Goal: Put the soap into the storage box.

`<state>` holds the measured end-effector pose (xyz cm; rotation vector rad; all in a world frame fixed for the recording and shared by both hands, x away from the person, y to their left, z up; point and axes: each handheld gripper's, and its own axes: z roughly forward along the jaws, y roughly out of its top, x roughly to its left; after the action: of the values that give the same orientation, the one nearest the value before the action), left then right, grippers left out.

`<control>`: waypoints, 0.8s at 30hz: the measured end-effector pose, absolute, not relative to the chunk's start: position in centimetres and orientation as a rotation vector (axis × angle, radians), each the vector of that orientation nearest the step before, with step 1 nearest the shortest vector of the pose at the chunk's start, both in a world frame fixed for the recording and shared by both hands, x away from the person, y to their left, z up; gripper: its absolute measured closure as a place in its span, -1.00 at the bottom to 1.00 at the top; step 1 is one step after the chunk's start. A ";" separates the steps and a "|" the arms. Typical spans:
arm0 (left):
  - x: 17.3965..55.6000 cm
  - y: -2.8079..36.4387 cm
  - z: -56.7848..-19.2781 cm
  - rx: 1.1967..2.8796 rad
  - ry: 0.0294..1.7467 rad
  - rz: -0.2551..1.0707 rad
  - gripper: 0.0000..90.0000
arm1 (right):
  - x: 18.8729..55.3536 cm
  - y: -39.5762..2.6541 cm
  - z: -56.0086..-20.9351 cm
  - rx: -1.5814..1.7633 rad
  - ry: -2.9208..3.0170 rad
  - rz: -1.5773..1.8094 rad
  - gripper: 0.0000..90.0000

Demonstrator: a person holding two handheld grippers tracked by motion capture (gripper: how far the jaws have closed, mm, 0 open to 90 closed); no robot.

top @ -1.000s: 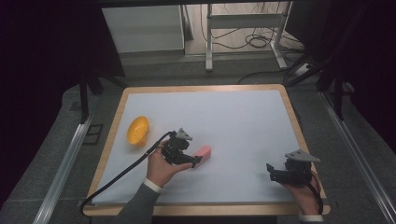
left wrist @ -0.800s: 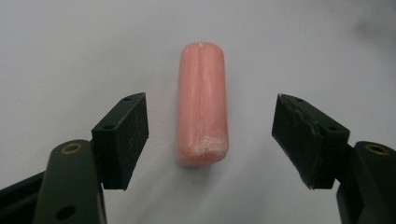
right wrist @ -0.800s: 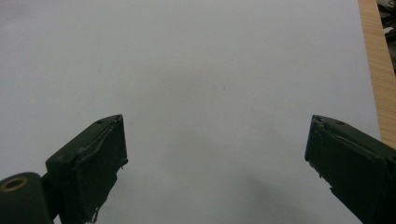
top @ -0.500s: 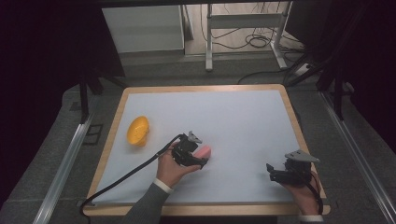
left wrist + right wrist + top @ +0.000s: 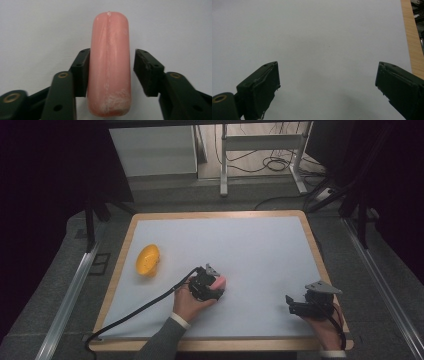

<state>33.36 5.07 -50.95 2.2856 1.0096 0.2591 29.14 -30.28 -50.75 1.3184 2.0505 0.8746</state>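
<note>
Pink sausage [image 5: 109,65] lies on the white surface [image 5: 260,250], between the fingers of the left gripper [image 5: 110,72]; one finger [image 5: 81,72] touches its side, the other stands just apart, so no firm grip yet. Right gripper [image 5: 327,85] idles near the right edge, fingers wide open and empty. Yellow bowl [image 5: 147,259] sits well apart, empty. Grasp and lift judged outstanding.

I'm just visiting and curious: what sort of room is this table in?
Probably a lab or recording workspace: a white mat on a wood-edged table, loose floor cables, metal rails, and handheld grippers, the left gripper around a pink sausage.
</note>
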 end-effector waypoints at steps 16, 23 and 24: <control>33.4 5.5 -50.5 2.291 1.021 0.294 0.34 | 29.0 -30.3 -50.5 1.315 2.038 0.878 -0.88; 33.1 6.3 -49.2 2.270 1.017 0.321 0.34 | 29.0 -30.4 -50.5 1.315 2.033 0.875 -0.88; 33.1 6.4 -49.0 2.266 1.021 0.327 0.34 | 29.0 -30.3 -50.5 1.312 2.029 0.879 -0.88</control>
<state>33.12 6.38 -49.03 2.2665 1.0206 0.3273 28.97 -30.32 -50.49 1.3120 2.0294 0.8790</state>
